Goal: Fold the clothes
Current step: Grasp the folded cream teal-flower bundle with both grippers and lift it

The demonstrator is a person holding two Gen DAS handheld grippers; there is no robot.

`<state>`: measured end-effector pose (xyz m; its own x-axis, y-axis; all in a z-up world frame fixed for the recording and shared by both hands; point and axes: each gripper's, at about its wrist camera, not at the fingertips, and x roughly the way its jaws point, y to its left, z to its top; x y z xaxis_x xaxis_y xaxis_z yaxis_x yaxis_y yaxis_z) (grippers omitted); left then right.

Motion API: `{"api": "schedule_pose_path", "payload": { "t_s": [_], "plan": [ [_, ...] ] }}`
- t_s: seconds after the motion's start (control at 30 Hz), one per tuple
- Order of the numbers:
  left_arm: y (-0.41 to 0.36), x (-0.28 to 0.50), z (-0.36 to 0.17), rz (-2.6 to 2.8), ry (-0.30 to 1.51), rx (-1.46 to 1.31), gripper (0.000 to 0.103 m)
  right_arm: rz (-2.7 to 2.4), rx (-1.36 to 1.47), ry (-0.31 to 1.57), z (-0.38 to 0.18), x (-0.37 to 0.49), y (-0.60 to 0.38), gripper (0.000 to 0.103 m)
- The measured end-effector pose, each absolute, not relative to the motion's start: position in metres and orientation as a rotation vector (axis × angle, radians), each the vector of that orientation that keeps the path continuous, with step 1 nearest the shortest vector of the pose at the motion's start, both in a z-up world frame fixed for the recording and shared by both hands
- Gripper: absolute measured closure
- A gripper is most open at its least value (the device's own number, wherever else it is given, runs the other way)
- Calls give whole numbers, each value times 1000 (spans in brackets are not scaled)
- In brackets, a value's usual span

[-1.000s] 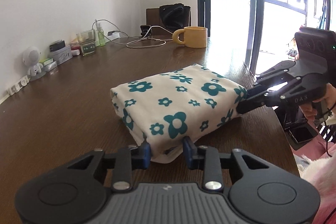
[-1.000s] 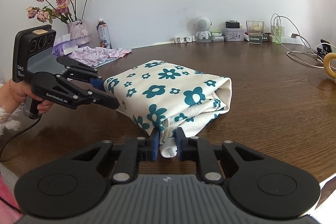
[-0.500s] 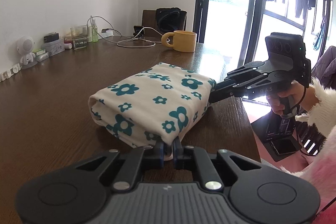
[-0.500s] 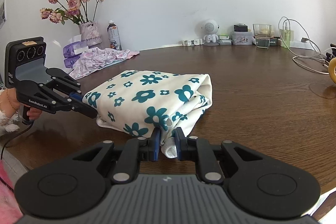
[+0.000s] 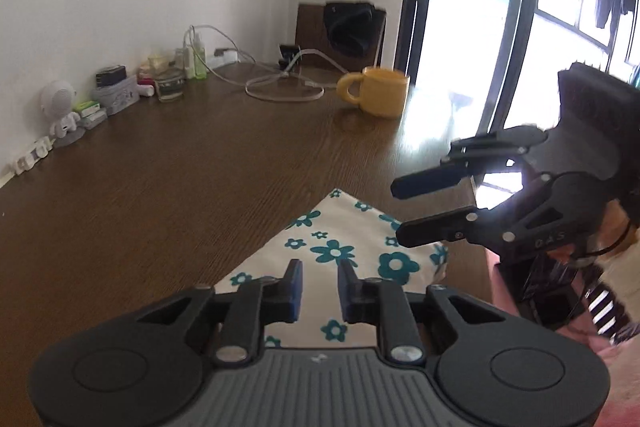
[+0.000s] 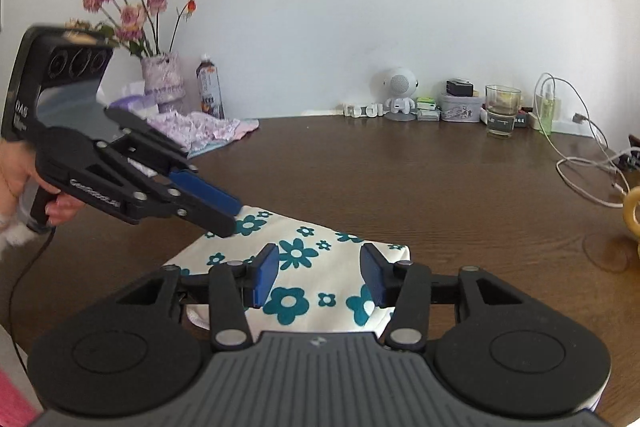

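The folded cream cloth with teal flowers (image 5: 332, 251) (image 6: 296, 253) lies flat on the brown table (image 5: 160, 167), near its front edge. My left gripper (image 5: 319, 269) hovers open just above the cloth, holding nothing. In the right wrist view the left gripper (image 6: 231, 219) comes in from the left, held by a hand, with its tips over the cloth's far left corner. My right gripper (image 6: 319, 265) is wide open above the cloth's near side, also holding nothing. The left wrist view shows the right gripper (image 5: 400, 213) with its jaws apart over the cloth's right corner.
A yellow mug (image 5: 376, 97) and white cables (image 5: 280, 87) sit at the table's far end by the glass door. Along the wall stand a glass (image 6: 502, 111), a small robot figure (image 6: 398, 91), a bottle (image 6: 209, 89), a vase of roses (image 6: 160, 79) and a pink garment (image 6: 208, 127).
Both grippers have let go of the cloth's edges, opened and lifted. The folded cloth now rests flat on the table below them.
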<state>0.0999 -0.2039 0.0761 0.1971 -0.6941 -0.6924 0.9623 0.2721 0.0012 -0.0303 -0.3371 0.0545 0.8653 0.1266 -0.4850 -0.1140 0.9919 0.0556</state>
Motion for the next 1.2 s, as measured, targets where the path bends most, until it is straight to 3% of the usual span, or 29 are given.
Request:
{"api": "schedule_pose_path", "payload": {
  "t_s": [0.5,0.6,0.67,0.73,0.77,0.87,0.93,1.1,1.2],
  "plan": [
    [-244,108,49,-1217,741,630,93,93,158,558,38,-39,-362,56],
    [-227,111,70,-1228,726,505,91,82,192,561,37,-41,-369,49],
    [-207,116,84,-1227,715,370,78,72,259,561,35,-42,-381,39],
    [-182,124,90,-1189,735,214,33,69,323,570,31,-40,-389,23],
    [-170,129,89,-1159,758,142,26,71,354,580,28,-38,-392,20],
    [-138,144,73,-1057,839,-66,21,76,448,606,18,-32,-402,18],
    [-117,154,59,-983,886,-209,10,80,510,624,11,-28,-408,10],
    [-90,172,16,-907,1043,-447,9,89,667,666,-6,-18,-424,1],
    [-89,180,2,-903,1103,-511,9,99,734,682,-14,-13,-429,1]
  ]
}}
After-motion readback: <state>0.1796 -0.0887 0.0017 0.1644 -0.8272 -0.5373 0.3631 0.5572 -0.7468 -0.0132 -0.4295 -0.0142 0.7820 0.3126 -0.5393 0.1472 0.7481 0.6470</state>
